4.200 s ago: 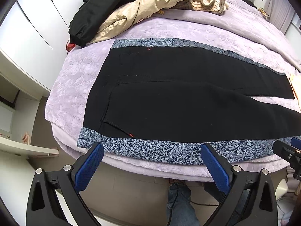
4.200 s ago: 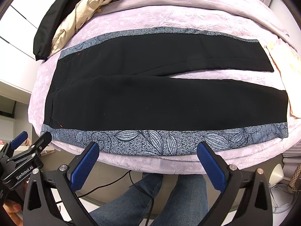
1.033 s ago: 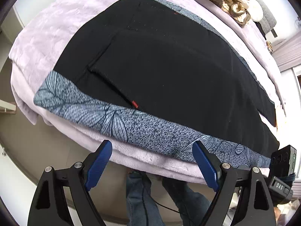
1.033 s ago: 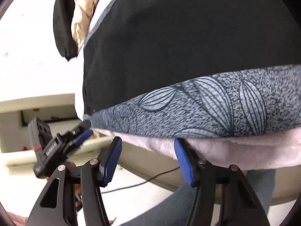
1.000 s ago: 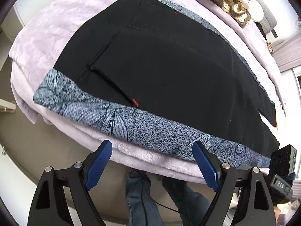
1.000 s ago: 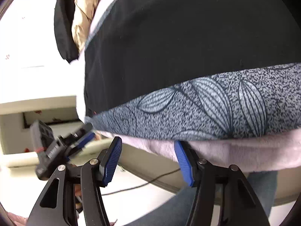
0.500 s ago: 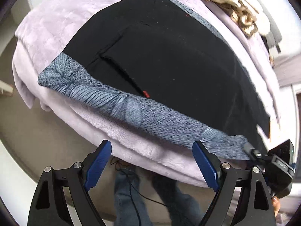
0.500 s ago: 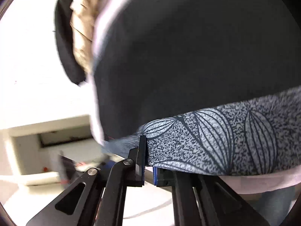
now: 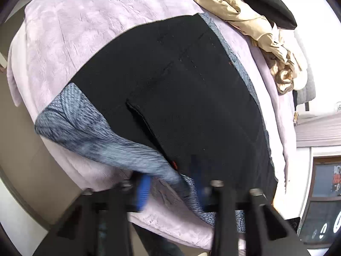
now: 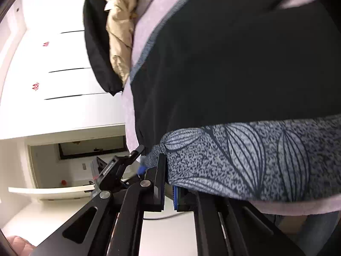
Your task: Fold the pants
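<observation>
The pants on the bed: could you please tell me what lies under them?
Under the pants a lilac blanket shows along every visible edge, also below the patterned side stripe. What lies beneath the black fabric's middle is covered.

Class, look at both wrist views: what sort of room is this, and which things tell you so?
Most likely a bedroom. The pants lie on a bed under a lilac blanket, other clothes are heaped at its far side, and white wardrobe doors stand beside it.

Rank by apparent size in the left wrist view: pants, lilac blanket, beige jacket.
1. pants, closest, filling the centre
2. lilac blanket, close to them; partly covered, so unsure
3. beige jacket, clearly smallest
</observation>
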The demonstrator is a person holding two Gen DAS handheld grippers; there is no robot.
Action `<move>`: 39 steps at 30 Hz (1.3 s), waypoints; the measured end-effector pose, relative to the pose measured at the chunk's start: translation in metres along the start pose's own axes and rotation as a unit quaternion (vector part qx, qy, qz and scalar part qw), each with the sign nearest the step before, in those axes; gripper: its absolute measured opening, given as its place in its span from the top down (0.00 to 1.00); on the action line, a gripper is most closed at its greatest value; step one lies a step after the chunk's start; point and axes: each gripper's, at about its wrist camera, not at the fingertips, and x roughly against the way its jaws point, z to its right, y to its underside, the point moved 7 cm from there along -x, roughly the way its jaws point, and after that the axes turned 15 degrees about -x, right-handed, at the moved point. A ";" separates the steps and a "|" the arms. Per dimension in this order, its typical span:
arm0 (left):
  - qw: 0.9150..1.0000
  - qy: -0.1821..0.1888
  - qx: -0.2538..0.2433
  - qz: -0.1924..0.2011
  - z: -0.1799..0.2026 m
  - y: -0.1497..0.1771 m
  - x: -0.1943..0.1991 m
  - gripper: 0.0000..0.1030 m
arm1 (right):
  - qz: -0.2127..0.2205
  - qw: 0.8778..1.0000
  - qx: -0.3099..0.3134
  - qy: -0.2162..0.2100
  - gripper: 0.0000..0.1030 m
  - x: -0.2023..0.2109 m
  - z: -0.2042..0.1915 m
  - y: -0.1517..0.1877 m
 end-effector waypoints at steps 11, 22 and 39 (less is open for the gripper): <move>0.987 -0.021 -0.139 0.075 0.084 -0.108 0.024 0.70 | 0.017 0.996 0.086 -0.018 0.94 0.024 -0.087 -0.066; 0.963 -0.154 -0.203 0.091 0.104 -0.217 -0.082 0.69 | 0.026 0.986 0.135 0.092 0.88 -0.040 -0.110 -0.226; 0.920 -0.231 -0.317 0.017 0.128 -0.147 -0.122 0.26 | 0.056 0.943 0.201 0.259 0.62 -0.042 -0.072 -0.221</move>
